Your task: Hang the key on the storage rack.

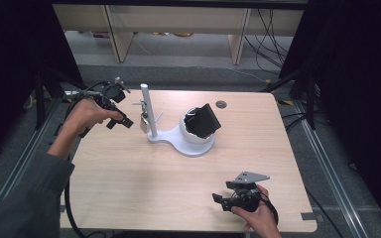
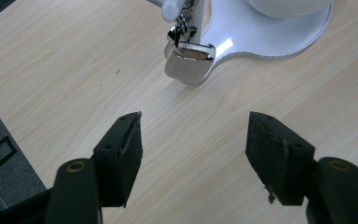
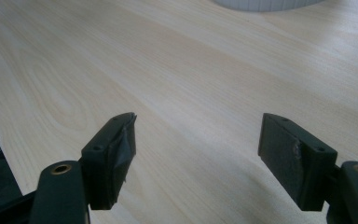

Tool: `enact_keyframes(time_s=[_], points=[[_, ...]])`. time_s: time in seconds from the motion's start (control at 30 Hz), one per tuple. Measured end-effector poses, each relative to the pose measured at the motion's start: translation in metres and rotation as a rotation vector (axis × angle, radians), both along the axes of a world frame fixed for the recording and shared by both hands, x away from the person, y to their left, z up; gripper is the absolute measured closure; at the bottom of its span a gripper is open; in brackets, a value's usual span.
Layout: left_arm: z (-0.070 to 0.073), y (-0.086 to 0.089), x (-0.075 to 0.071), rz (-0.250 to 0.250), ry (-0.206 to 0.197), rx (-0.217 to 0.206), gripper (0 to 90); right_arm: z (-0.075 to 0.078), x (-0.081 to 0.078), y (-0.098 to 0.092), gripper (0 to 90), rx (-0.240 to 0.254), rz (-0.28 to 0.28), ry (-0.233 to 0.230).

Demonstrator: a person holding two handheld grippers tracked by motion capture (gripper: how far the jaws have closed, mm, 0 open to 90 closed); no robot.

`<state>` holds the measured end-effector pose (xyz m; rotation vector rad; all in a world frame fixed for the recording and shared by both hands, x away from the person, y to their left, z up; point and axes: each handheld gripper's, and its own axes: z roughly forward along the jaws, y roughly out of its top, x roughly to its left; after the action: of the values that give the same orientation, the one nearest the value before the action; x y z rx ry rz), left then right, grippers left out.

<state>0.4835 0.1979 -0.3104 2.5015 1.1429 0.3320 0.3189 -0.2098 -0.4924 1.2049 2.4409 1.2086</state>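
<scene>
Silver metal marks the thing in hand: a small chrome keyring fob (image 2: 189,63) is seen hanging by a short chain from a peg on the white stand (image 1: 151,111), low beside the post and just above the worktop (image 1: 144,188). In the left gripper view the fob lies ahead of the jaws and between their lines, but well short of them, with bare wood in between. The left gripper (image 1: 116,120) is held near the left side of the post, its jaws spread wide and holding nothing. The right gripper (image 1: 220,200) is kept near the front edge of the worktop, well apart from the stand, its jaws likewise wide open and empty, with pale wood grain seen beyond them in the right gripper view. On the rounded base of the stand (image 2: 270,35) a white bowl-like cup is seated, and a black folded object (image 1: 206,120) is propped in it, tilted; what it is cannot be told. The work is judged to be at its start: the fob has been lined up but not yet gripped, and it is not yet lifted off its peg. Closing in, gripping the fob and freeing its chain from the peg all appear to be left.
</scene>
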Motion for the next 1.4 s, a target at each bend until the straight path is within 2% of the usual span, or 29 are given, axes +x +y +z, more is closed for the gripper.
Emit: enact_keyframes(time_s=[0.03, 0.07, 0.17, 0.27, 0.33, 0.4, 0.53, 0.67, 0.73, 0.77, 0.83, 0.93, 1.0, 1.07, 1.2, 1.23, 1.27, 1.33, 1.4], points=[[-0.002, 0.000, -0.002, 0.005, -0.005, -0.014, 34.5, 0.000, 0.000, 0.000, 28.6, -0.004, 0.001, 0.000], [-0.003, 0.001, -0.004, 0.000, -0.009, -0.013, 33.8, 0.000, -0.001, 0.001, 28.6, 0.008, -0.007, 0.019], [-0.009, 0.001, -0.012, -0.016, -0.013, -0.021, 31.1, 0.000, 0.000, 0.000, 28.6, 0.002, -0.004, 0.005], [-0.014, -0.001, -0.020, -0.047, -0.017, -0.027, 28.7, 0.000, -0.001, 0.000, 28.5, 0.014, -0.010, 0.023], [-0.018, -0.002, -0.026, -0.061, -0.021, -0.035, 28.2, -0.002, 0.001, 0.000, 28.5, 0.032, -0.004, 0.005], [-0.022, -0.003, -0.031, -0.071, -0.032, -0.041, 27.2, -0.001, 0.001, -0.002, 28.6, 0.015, -0.016, 0.008], [-0.034, -0.004, -0.044, -0.083, -0.036, -0.074, 25.7, 0.000, 0.001, -0.002, 28.5, 0.016, -0.015, 0.006], [-0.045, -0.007, -0.056, -0.101, -0.041, -0.086, 24.3, -0.001, 0.001, -0.001, 28.5, 0.017, -0.019, 0.004], [-0.049, -0.008, -0.061, -0.115, -0.063, -0.088, 23.8, -0.001, 0.001, -0.002, 28.5, 0.017, -0.018, 0.001], [-0.050, -0.008, -0.063, -0.129, -0.063, -0.087, 23.5, -0.001, 0.001, -0.002, 28.5, 0.017, -0.014, 0.006], [-0.055, -0.009, -0.069, -0.125, -0.058, -0.109, 23.2, -0.001, 0.001, -0.002, 28.5, 0.024, -0.015, 0.015], [-0.064, -0.011, -0.077, -0.139, -0.060, -0.139, 22.9, -0.001, 0.001, -0.002, 28.5, 0.026, -0.013, 0.007], [-0.069, -0.013, -0.082, -0.150, -0.060, -0.145, 22.8, -0.001, 0.001, -0.001, 28.6, 0.034, -0.010, 0.005], [-0.074, -0.017, -0.087, -0.166, -0.042, -0.151, 22.8, -0.001, 0.001, -0.001, 28.5, 0.022, -0.019, 0.003], [-0.082, -0.023, -0.096, -0.185, -0.046, -0.155, 22.6, 0.000, 0.001, -0.003, 28.6, 0.021, -0.018, 0.003], [-0.083, -0.025, -0.098, -0.192, -0.047, -0.154, 22.5, 0.001, -0.001, -0.001, 28.5, 0.031, -0.034, 0.026], [-0.085, -0.026, -0.100, -0.201, -0.048, -0.153, 22.5, 0.000, 0.001, -0.003, 28.6, 0.020, -0.018, -0.002], [-0.089, -0.028, -0.103, -0.220, -0.054, -0.145, 22.4, 0.000, 0.001, -0.003, 28.5, 0.022, -0.015, 0.002], [-0.094, -0.029, -0.106, -0.212, -0.056, -0.161, 22.1, 0.000, 0.001, -0.002, 28.6, 0.020, -0.012, 0.007]])
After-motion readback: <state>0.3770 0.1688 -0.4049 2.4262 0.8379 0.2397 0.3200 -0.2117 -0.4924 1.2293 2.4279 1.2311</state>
